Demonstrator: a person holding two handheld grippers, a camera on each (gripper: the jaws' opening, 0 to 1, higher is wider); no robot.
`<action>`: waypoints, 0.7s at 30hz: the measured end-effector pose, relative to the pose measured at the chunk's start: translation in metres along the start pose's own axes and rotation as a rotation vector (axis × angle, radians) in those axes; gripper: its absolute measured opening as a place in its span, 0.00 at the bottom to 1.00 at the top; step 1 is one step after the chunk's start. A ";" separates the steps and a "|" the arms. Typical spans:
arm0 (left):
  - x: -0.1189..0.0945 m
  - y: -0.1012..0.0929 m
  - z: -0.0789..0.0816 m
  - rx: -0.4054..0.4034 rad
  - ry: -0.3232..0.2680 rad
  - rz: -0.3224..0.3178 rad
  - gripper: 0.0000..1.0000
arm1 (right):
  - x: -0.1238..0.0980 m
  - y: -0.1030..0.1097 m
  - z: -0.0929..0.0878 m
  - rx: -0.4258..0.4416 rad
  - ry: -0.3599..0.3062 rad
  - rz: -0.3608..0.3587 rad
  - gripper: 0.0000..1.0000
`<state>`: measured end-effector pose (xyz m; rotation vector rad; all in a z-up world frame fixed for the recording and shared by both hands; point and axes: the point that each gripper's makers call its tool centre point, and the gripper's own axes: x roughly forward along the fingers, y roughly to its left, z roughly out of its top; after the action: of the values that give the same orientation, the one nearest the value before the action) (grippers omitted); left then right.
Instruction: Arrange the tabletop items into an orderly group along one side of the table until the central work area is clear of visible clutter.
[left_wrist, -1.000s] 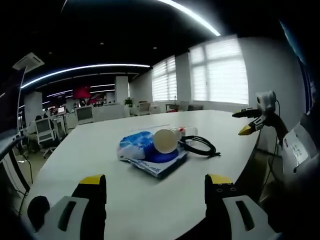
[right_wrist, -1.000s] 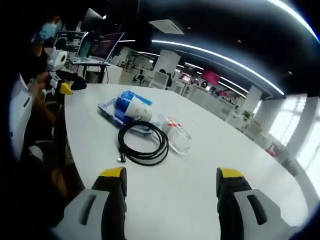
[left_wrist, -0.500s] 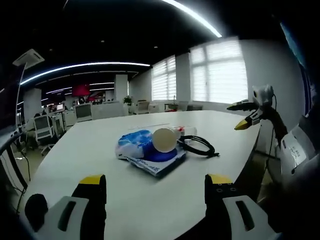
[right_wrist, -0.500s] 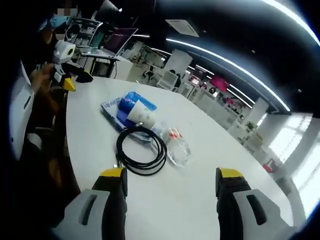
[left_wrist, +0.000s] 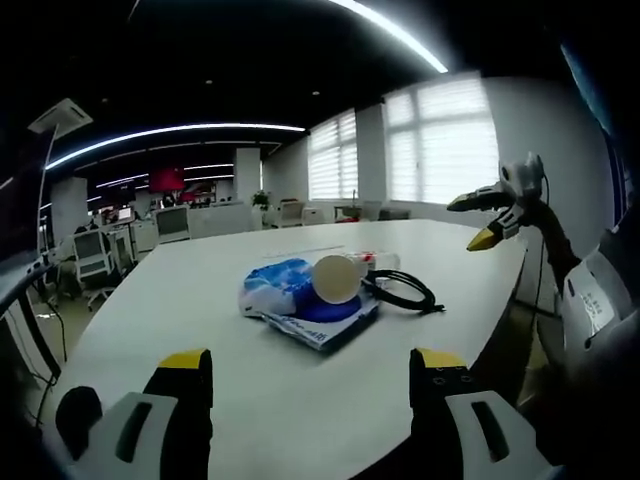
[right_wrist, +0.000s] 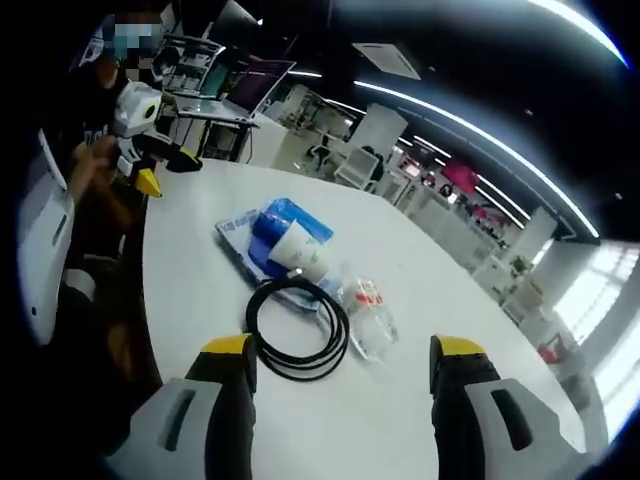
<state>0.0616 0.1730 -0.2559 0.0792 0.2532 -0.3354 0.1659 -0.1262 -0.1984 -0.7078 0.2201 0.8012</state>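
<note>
On the white table (right_wrist: 420, 410) a coiled black cable (right_wrist: 297, 329) is seen touching a blue packet (right_wrist: 262, 238), with a paper cup (right_wrist: 297, 250) on it and a clear plastic bag (right_wrist: 368, 318) beside. All are judged light; the cable, limp, is best pinched across its coil. Right tongs (right_wrist: 340, 372) are held apart above it; left tongs (left_wrist: 312, 385), also apart, are well short of the packet (left_wrist: 300, 300).

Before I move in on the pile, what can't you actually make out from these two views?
- Clear plastic item, right gripper view: transparent and small; red marks show, but what it is stays unclear. In the left gripper view the paper cup covers most of it.
- Blue packet, left gripper view: printing too blurred to read.
- Black cable: plug type too small to tell.
- Table, right gripper view: near edge lost in shadow.
</note>
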 end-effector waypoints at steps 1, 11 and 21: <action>0.000 0.000 0.000 0.001 0.000 0.000 0.80 | 0.001 0.000 0.001 -0.001 0.000 0.005 0.67; -0.003 0.000 0.005 0.008 -0.016 -0.002 0.82 | 0.007 -0.009 0.013 0.037 -0.010 0.002 0.66; -0.007 0.002 0.013 -0.013 -0.073 -0.003 0.82 | 0.013 -0.025 0.024 0.114 -0.045 0.022 0.65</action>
<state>0.0587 0.1753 -0.2412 0.0537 0.1834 -0.3392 0.1907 -0.1152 -0.1740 -0.5800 0.2314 0.8178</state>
